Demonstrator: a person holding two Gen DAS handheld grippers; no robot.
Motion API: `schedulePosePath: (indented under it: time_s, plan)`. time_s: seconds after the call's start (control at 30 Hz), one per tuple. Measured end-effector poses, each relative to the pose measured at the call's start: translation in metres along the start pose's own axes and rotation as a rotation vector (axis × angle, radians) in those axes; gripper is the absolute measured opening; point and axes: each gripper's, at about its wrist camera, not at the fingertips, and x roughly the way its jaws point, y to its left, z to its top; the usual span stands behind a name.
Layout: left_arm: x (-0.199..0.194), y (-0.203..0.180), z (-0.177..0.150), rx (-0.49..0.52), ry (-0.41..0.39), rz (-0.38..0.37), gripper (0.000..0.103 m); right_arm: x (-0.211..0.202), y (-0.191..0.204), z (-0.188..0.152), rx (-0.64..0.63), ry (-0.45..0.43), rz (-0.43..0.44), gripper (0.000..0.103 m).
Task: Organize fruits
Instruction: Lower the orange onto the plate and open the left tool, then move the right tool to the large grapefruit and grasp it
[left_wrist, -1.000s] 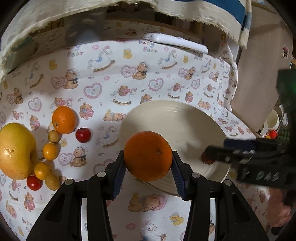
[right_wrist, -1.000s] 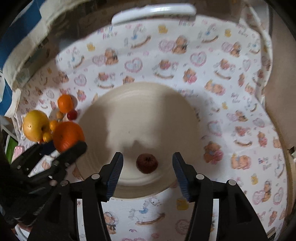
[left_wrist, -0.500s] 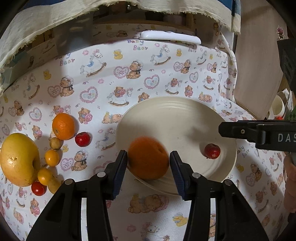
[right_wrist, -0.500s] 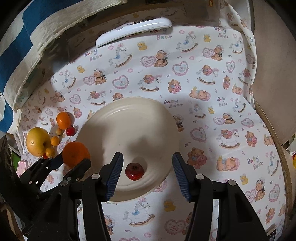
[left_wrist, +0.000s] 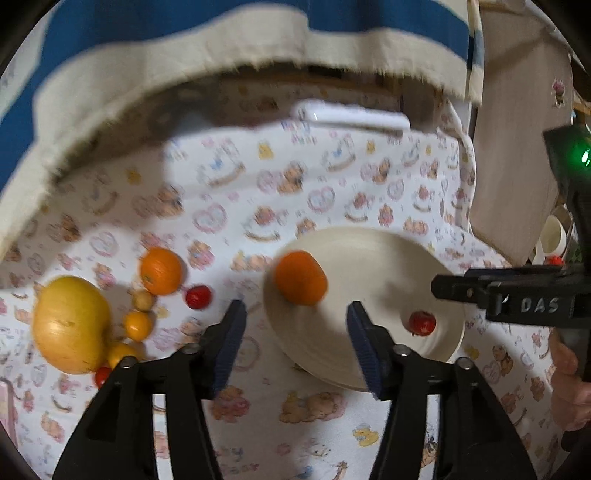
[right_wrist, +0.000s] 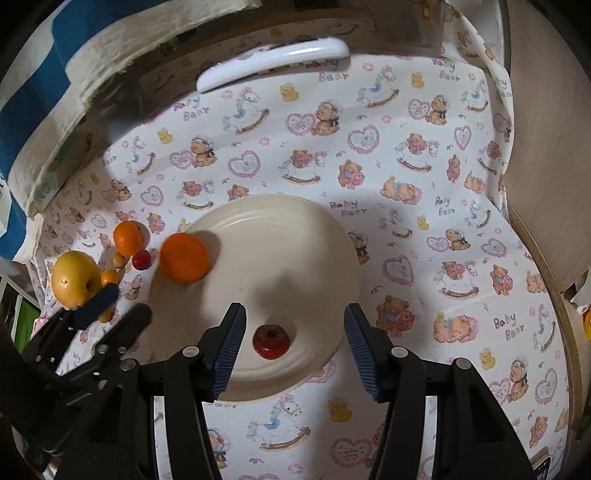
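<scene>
- The cream plate lies on the surface under a teddy-bear print cloth, with a white remote at the cloth's far edge.
- A large orange sits on the plate's left rim; it is round, so no long axis shows, and I cannot tell where its stem end points.
- The left gripper is opening; its blue pads stand apart from the orange, which lies just beyond them, nothing between.
- A small red fruit lies on the plate's near side, its stem dimple facing up.
- The right gripper hangs open around that fruit, pads clear on both sides.
- Left of the plate sits a cluster: a big yellow fruit, a smaller orange, a red fruit and several little yellow ones, close together.
- A hand holds the right gripper's handle at the left view's right edge.
</scene>
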Motion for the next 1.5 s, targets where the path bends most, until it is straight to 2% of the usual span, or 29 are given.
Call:
schedulePosePath:
  time_s: [0.03, 0.1, 0.2, 0.27, 0.43, 0.57, 0.63, 0.77, 0.87, 1.0, 1.2, 1.4, 1.5]
  plan:
    - [-0.005, 0.002, 0.002, -0.003, -0.015, 0.006, 0.066, -0.002, 0.002, 0.000, -0.006, -0.006, 0.004, 0.057]
    - [-0.018, 0.010, 0.004, -0.014, -0.042, 0.021, 0.082, -0.006, 0.006, -0.001, -0.019, -0.022, 0.009, 0.057]
    - [-0.037, 0.025, 0.004, -0.021, -0.081, 0.064, 0.090, -0.011, 0.011, -0.002, -0.030, -0.041, 0.027, 0.060]
    - [-0.049, 0.038, 0.002, -0.025, -0.110, 0.096, 0.096, -0.014, 0.013, -0.003, -0.034, -0.060, 0.023, 0.066]
    - [-0.073, 0.071, -0.005, -0.052, -0.168, 0.164, 0.102, -0.014, 0.016, -0.004, -0.039, -0.078, -0.002, 0.067]
    - [-0.084, 0.093, -0.010, -0.083, -0.203, 0.196, 0.102, -0.007, 0.016, -0.005, -0.035, -0.074, -0.016, 0.068]
    - [-0.088, 0.102, -0.014, -0.110, -0.222, 0.203, 0.102, -0.004, 0.018, -0.006, -0.036, -0.078, -0.027, 0.072]
    - [-0.091, 0.116, -0.013, -0.164, -0.206, 0.188, 0.102, 0.001, 0.021, -0.008, -0.055, -0.084, -0.068, 0.073]
    - [-0.098, 0.120, -0.012, -0.167, -0.212, 0.215, 0.102, 0.002, 0.025, -0.009, -0.068, -0.087, -0.066, 0.073]
    - [-0.106, 0.128, -0.011, -0.180, -0.215, 0.251, 0.102, -0.002, 0.035, -0.012, -0.096, -0.109, -0.055, 0.073]
    - [-0.110, 0.154, -0.010, -0.259, -0.202, 0.246, 0.102, -0.014, 0.052, -0.013, -0.115, -0.157, -0.032, 0.074]
    - [-0.116, 0.180, -0.011, -0.329, -0.202, 0.249, 0.102, -0.019, 0.089, -0.009, -0.132, -0.151, -0.001, 0.074]
    - [-0.116, 0.194, -0.012, -0.370, -0.191, 0.234, 0.102, -0.021, 0.115, -0.005, -0.123, -0.154, 0.059, 0.082]
